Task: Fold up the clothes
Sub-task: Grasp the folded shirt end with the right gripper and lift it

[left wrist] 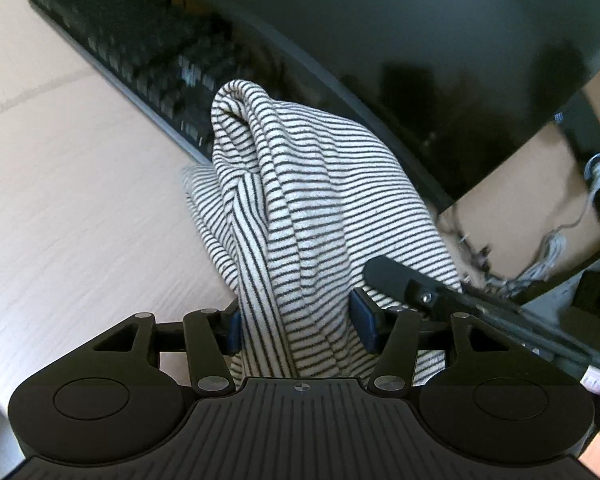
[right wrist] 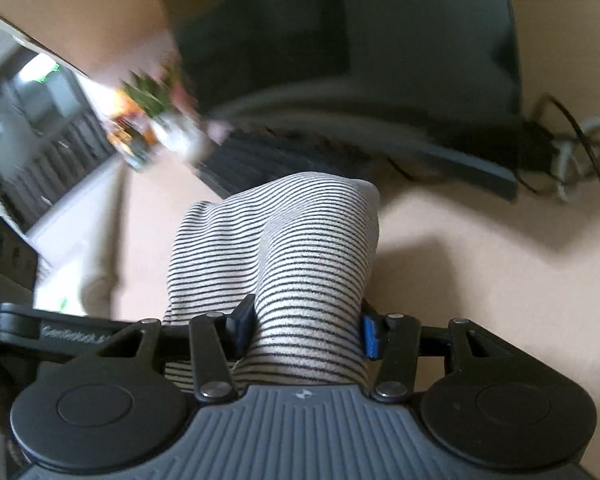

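Striped garment [left wrist: 300, 200] bunched betw. blue pads of left gripper [left wrist: 298, 326] and clamped there; same cloth clenched by right gripper [right wrist: 306, 330]. Garment is lifted over desk [left wrist: 80, 220], near keyboard [left wrist: 140, 52]. Judged soft, light, floppy, non-slip knit; best gripped at hems/corners, not mid-bunch.

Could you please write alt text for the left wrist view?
The left gripper is shut on a bunched striped garment above a pale desk. A black keyboard and dark monitor lie beyond.
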